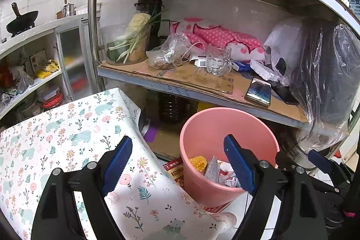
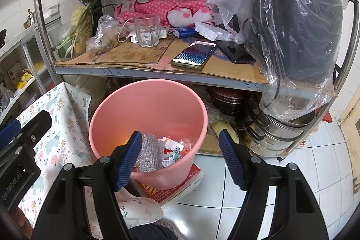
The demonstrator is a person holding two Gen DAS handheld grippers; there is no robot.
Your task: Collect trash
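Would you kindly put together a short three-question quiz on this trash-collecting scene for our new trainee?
1. True or false: the pink bin already holds some trash, including a piece of bubble wrap.
2. Multiple choice: on the cardboard-lined shelf, the gold-edged phone lies (A) inside the glass mug, (B) flat on the cardboard, to the right of the mug, (C) in the bin.
3. Short answer: are the left gripper and the right gripper holding anything?

Key: 1 true; 2 B; 3 no, both are open and empty, with their fingers spread in front of the bin.
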